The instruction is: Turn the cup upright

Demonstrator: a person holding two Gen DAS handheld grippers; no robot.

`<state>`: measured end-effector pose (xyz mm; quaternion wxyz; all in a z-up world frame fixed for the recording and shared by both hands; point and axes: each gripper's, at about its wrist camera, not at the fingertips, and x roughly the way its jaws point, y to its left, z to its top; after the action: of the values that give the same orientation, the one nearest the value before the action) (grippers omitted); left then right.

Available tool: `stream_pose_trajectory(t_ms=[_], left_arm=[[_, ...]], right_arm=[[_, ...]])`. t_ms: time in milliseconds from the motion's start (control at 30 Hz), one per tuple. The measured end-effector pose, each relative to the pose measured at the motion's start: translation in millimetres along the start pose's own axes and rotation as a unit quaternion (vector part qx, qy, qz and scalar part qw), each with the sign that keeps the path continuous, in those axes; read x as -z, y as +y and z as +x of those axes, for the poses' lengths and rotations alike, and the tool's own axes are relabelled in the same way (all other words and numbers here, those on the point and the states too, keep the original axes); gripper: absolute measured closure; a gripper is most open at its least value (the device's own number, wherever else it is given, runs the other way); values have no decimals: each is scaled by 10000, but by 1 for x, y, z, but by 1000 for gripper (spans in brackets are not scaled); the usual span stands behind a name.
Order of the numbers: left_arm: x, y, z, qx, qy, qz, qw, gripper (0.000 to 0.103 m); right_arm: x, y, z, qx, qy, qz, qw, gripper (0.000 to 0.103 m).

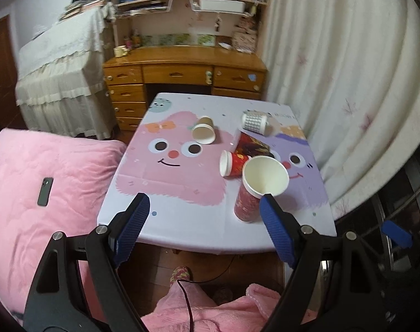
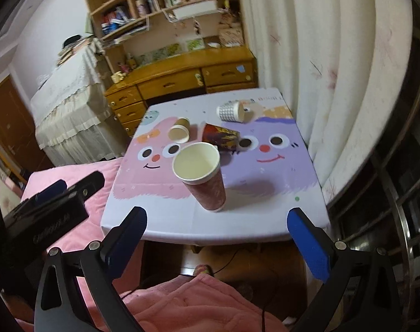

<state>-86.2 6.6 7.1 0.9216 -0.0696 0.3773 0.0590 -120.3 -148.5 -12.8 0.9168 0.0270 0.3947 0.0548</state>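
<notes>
A red paper cup (image 1: 248,199) stands upright near the table's front edge, also in the right wrist view (image 2: 207,179). Several other cups lie on their sides behind it: a small red one (image 1: 233,163), a dark patterned one (image 2: 219,136), a brown one (image 1: 203,131) (image 2: 179,130) and a white dotted one (image 1: 254,123) (image 2: 231,111). My left gripper (image 1: 204,221) is open and empty, held in front of the table, its right finger close to the upright cup. My right gripper (image 2: 218,231) is open and empty, just before the table's front edge.
The small table (image 1: 182,221) has a cartoon-face cloth. A pink bed with a phone (image 1: 45,187) lies to the left, a curtain (image 1: 348,83) to the right, and a wooden desk (image 1: 182,66) with shelves behind. The left gripper's body shows in the right wrist view (image 2: 49,210).
</notes>
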Motion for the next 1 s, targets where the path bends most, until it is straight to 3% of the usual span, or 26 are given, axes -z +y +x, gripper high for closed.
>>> stream_pose_trajectory(t_ms=[100, 267, 500, 600, 1000], left_arm=[[2, -1, 1, 41, 62, -2, 10000, 23], [7, -15, 1, 9, 92, 239, 9997, 19], [10, -22, 6, 10, 145, 213, 9997, 11], [10, -22, 8, 52, 128, 187, 9997, 1], [8, -29, 13, -23, 155, 397, 9991, 1]], right_arm=[[3, 0, -7, 69, -179, -46, 9998, 1], [2, -5, -9, 34, -201, 16, 9998, 1], [-2, -10, -5, -39, -146, 10, 9999, 1], [-2, -11, -5, -51, -121, 21, 9999, 1], [-5, -18, -4, -174, -187, 164, 9995, 1]])
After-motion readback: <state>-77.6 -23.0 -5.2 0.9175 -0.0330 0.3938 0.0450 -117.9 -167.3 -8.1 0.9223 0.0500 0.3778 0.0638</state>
